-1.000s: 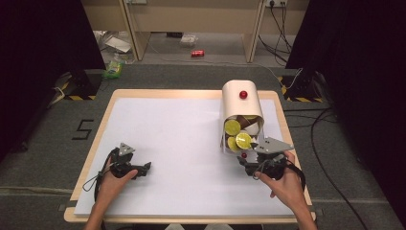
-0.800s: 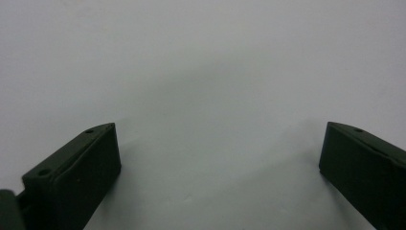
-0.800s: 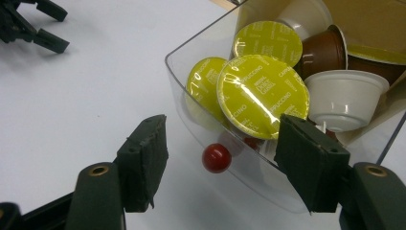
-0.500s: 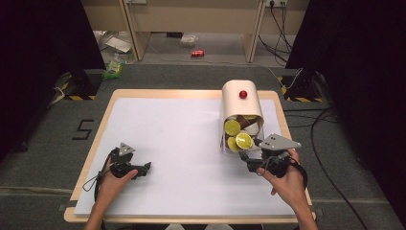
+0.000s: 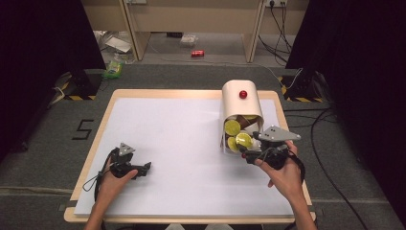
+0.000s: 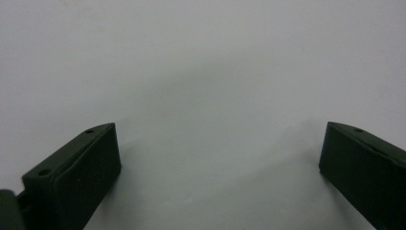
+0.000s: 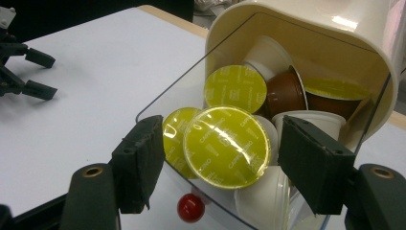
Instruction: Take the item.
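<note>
Cream plastic forms the shell of the capsule container, which lies on its side near the far right corner of the table, its open clear-walled mouth turned toward the person's edge. Coffee capsules spill toward that mouth: a capsule with a yellow-green foil lid sits frontmost, a second one lies deeper in, and brown and white cups crowd behind them. A small red knob shows on the container's upper side in the high view. The right gripper is at the mouth, its jaws spread apart on either side of the front capsule without touching it, so nothing is clamped yet. The left gripper rests well apart, near the left part of the table's near edge, its jaws also spread wide over bare white surface, holding nothing. Judging by this, the work looks to be at its start: no capsule lies out on the table, all of them sit inside or at the lip of the container, and the first pick is lined up but not made. What seems left is closing on the front capsule, drawing it out past the clear wall, and setting it down; whether more capsules follow cannot be told.
</note>
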